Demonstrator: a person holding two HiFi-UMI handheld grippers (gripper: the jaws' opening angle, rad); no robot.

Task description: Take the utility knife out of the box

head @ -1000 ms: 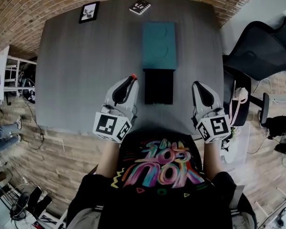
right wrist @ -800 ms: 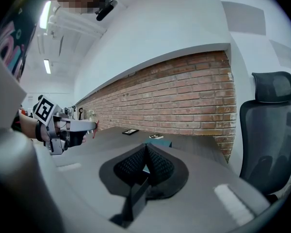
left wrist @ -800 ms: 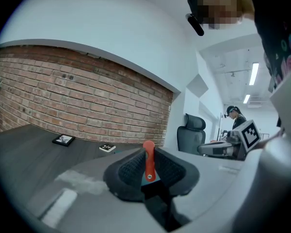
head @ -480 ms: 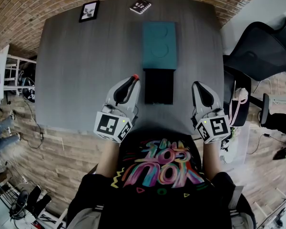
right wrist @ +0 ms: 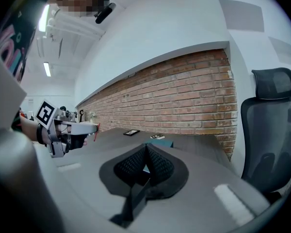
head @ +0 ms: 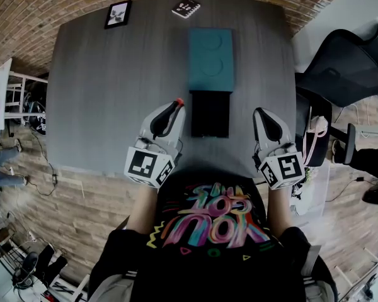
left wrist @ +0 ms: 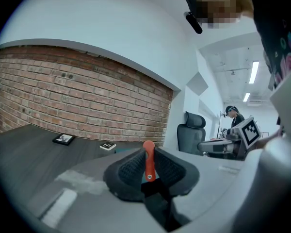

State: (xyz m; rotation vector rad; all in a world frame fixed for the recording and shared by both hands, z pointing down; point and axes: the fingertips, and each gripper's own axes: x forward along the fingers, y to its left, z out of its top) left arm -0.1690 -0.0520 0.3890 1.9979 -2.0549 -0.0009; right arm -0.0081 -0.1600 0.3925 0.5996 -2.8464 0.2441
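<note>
brick wall runs behind a grey table (head: 113, 93), on which a black box (head: 210, 114) stands open with a teal lid (head: 210, 60) touching its far end. the knife (left wrist: 149, 161), an orange one, is already out of the box: the left gripper (head: 175, 106) holds it just left of the box, above the near part of the table, jaws clamped on its thin body so that the orange end stands up past the pads. the right gripper (right wrist: 146, 147) hangs to the right of the box with its jaws together and nothing in them. the likely trouble is the grip itself: the pads hold only a narrow strip of a slim, smooth handle, so a jolt or a fast swing could let the knife pivot or slide out. a drop from here would probably land it on the table near the edge, or past the edge toward the person's lap. whether the blade is out cannot be told, so the free end is best kept away from the body. the closed right gripper is in no position to steady or catch it.
</note>
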